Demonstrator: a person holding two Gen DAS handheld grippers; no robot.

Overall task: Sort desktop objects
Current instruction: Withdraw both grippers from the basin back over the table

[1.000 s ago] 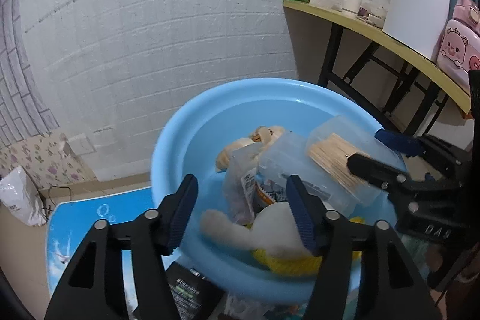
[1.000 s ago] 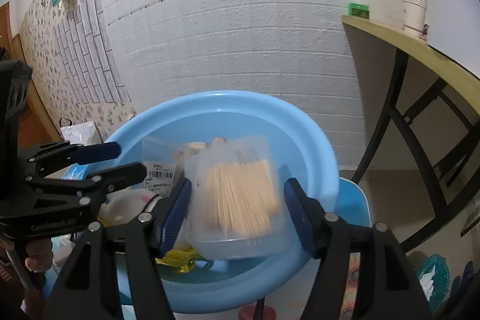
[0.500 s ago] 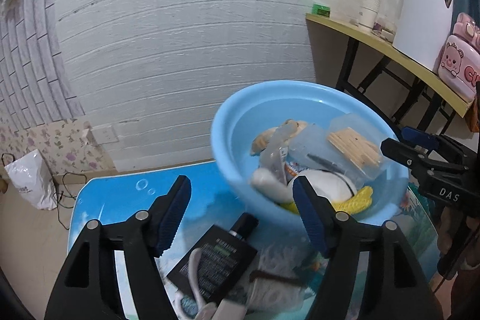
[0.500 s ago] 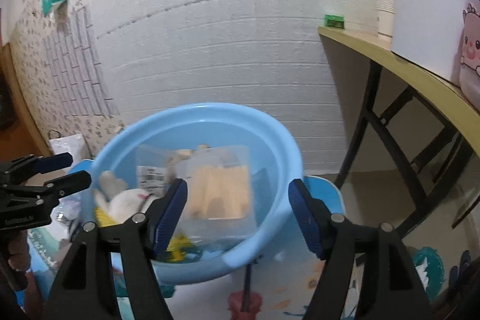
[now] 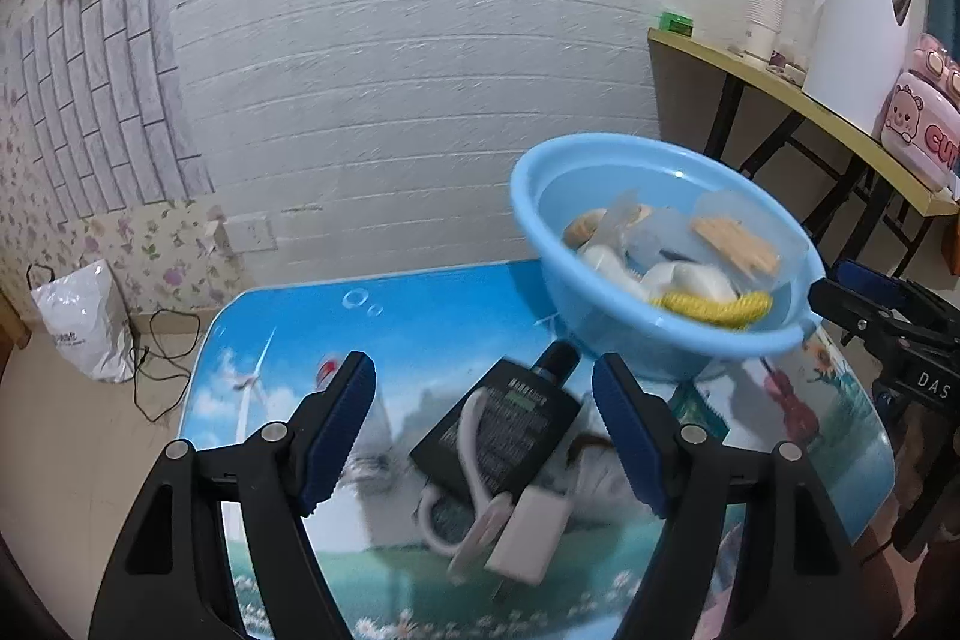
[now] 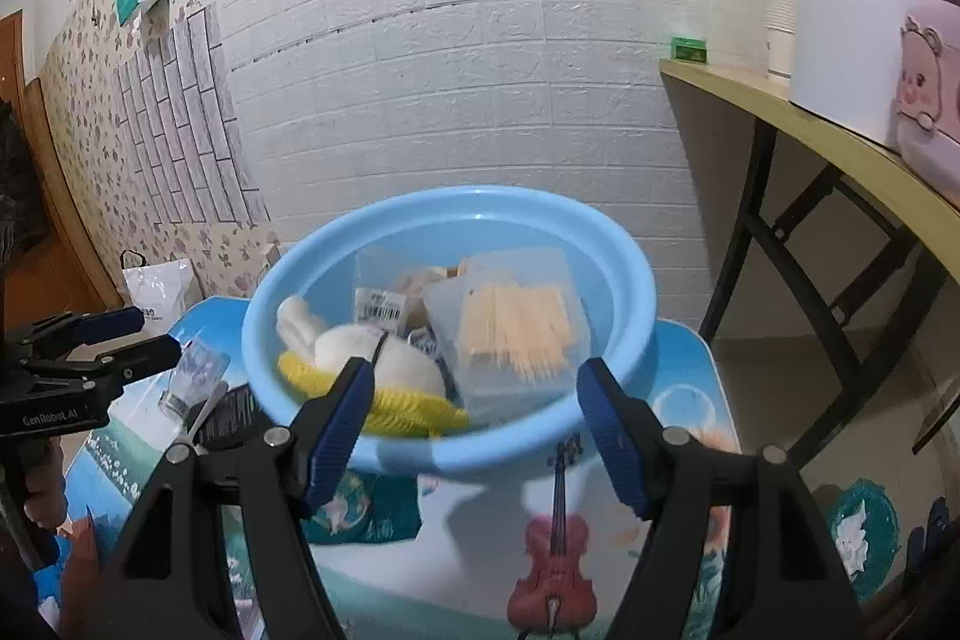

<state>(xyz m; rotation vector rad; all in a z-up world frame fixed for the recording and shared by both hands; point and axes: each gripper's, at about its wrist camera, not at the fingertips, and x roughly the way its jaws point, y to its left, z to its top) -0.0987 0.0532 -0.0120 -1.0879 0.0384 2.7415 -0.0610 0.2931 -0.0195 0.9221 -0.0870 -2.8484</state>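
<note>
A light blue basin (image 5: pixel 600 334) (image 6: pixel 288 292) stands on the picture-printed table (image 5: pixel 420 322) (image 6: pixel 678 460). In it lie a clear box of toothpicks (image 5: pixel 732 238) (image 6: pixel 516 322), a white plush toy (image 5: pixel 690 277) (image 6: pixel 372 352) with a yellow part, and a small packet. My left gripper (image 5: pixel 483 418) (image 6: pixel 120 334) hovers left of the basin, over a black box (image 5: pixel 510 430) with a white cable and a white charger (image 5: pixel 528 532). Its jaws are opening and touch nothing. My right gripper (image 6: pixel 474 424) (image 5: pixel 852 292) is open just before the basin's near rim.
A wooden side table (image 6: pixel 840 142) at the right carries a white kettle (image 5: pixel 852 40), paper cups and a pink case. A teal packet (image 6: pixel 366 514) lies under the basin's edge. The white brick wall is close behind. A white bag (image 5: pixel 78 322) sits on the floor.
Both grippers drew back from over the basin. The left one swung left and now hangs over the black box, jaws wider. The toothpick box stayed in the basin.
</note>
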